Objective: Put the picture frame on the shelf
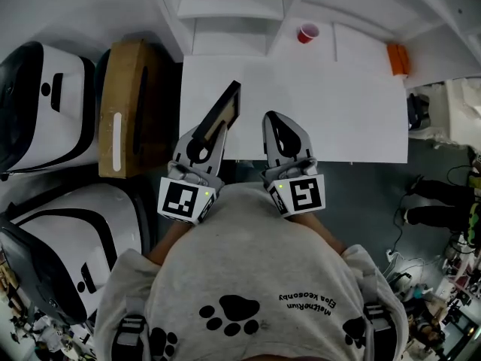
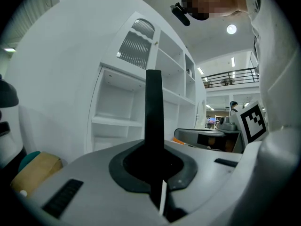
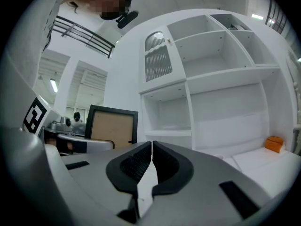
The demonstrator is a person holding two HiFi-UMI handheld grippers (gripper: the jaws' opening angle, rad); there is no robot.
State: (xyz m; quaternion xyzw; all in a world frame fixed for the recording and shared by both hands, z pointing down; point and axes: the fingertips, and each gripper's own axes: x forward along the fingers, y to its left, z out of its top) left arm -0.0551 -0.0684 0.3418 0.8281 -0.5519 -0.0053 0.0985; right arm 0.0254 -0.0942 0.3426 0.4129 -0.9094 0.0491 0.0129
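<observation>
Along the top of the head view stands the white shelf (image 1: 229,17), its open compartments bare as far as I can see. Below it the white table (image 1: 353,119) fills the middle of the frame. A cardboard box (image 1: 124,107) sits just off the table's left edge.

The picture frame (image 1: 225,104) is at the table's near left corner, left of centre in the frame. It is dark-rimmed, and the right gripper view shows its brown backing. The left gripper (image 1: 213,130) has its jaws clamped narrow on the frame's lower edge, so the frame rises edge-on straight out of them. I can't tell whether its bottom rests on the table or hangs clear.

Just right of it, the right gripper (image 1: 276,119) hovers over the near table edge with its jaws pressed together on nothing. A small red cup (image 1: 308,32) sits far back at upper centre, and an orange object (image 1: 398,59) lies at the upper right.

To my eye the frame is grasped and the carry is in hand, with the placing not yet done. The next move calls for reaching forward across the table to a compartment, keeping the frame upright and clear of the cup. It should be settled on the board before the grip is released.
</observation>
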